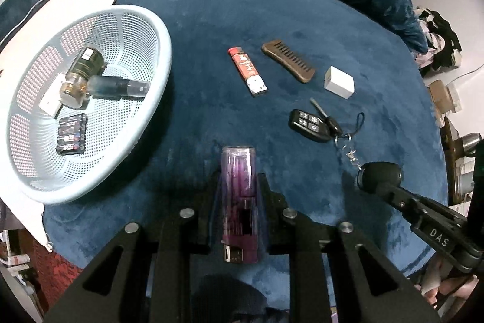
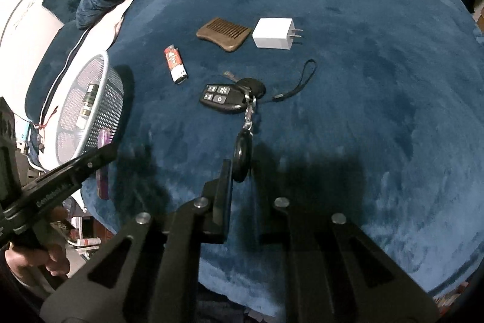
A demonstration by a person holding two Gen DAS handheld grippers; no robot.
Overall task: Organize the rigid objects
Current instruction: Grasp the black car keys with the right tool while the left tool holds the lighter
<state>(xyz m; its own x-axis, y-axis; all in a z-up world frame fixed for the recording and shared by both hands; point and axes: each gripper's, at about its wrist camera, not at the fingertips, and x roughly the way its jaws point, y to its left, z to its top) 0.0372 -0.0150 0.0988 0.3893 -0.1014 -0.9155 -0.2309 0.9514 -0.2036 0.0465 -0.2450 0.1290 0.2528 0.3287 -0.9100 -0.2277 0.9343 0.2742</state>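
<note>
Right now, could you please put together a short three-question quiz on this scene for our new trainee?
1. True or false: the left gripper holds the purple lighter between its fingers.
2. Which item lies in the basket? A) comb B) batteries C) white charger
3. Fill in: the right gripper is shut on the black ___ at the end of the key bunch.

Key: 1 true; 2 B; 3 fob, with the remote and chain lying on the blue cloth.
</note>
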